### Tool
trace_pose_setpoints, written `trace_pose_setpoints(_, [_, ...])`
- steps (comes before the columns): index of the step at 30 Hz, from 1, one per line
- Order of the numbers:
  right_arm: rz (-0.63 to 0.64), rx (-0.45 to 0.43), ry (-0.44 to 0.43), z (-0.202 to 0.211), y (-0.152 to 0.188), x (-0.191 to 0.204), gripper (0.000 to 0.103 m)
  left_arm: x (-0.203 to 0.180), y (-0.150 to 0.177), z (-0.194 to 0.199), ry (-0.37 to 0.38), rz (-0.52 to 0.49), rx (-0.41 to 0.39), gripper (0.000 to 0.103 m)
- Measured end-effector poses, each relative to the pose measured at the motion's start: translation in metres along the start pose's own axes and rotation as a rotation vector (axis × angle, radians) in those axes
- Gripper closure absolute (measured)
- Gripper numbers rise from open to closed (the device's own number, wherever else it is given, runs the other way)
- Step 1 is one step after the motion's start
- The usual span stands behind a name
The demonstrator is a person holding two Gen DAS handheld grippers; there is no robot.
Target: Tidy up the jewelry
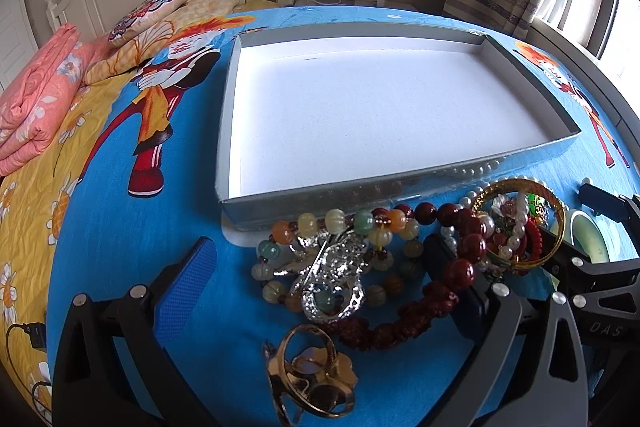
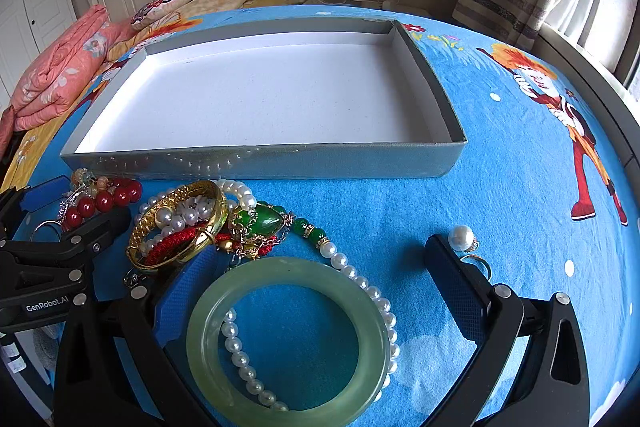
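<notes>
A shallow grey box with a white inside [image 1: 400,39] [image 2: 260,165] lies on the blue bedspread with nothing in it. A heap of jewelry lies in front of it. My left gripper [image 1: 316,275] is open around a silver brooch [image 1: 332,275] and pastel bead bracelet [image 1: 336,221]; a gold ring [image 1: 312,379] lies nearer, a dark red bead string [image 1: 460,231] to the right. My right gripper [image 2: 312,283] is open around a pale green jade bangle [image 2: 288,339] and pearl necklace [image 2: 360,283]. A gold bangle [image 2: 176,227] and green pendant [image 2: 260,223] lie beyond its left finger.
A pearl earring [image 2: 462,237] lies by the right gripper's right finger [image 2: 456,283]. Folded pink quilt [image 1: 36,99] and pillows [image 1: 152,11] sit at the far left of the bed. A white headboard, wall sockets and curtains stand behind.
</notes>
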State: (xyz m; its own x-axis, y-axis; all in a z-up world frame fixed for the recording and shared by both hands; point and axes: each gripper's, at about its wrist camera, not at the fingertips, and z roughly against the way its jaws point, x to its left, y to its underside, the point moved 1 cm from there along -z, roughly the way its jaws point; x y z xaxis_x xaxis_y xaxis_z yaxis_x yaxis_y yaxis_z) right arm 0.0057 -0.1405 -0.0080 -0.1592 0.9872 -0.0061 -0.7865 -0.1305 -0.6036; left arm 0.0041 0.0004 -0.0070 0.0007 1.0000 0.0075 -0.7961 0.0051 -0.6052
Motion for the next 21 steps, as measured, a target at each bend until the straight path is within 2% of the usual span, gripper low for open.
trace_pose_setpoints(14, [0.000, 0.000, 0.000, -0.0006, -0.0003, -0.0013, 0.004, 0.0003, 0.0004, 0.0004, 0.001, -0.002, 0.001, 0.002])
trace_pose_setpoints(21, [0.021, 0.015, -0.015, -0.0006, 0.0012, 0.0014, 0.004, 0.0044, 0.0070, 0.0021, 0.041, -0.050, 0.025, 0.002])
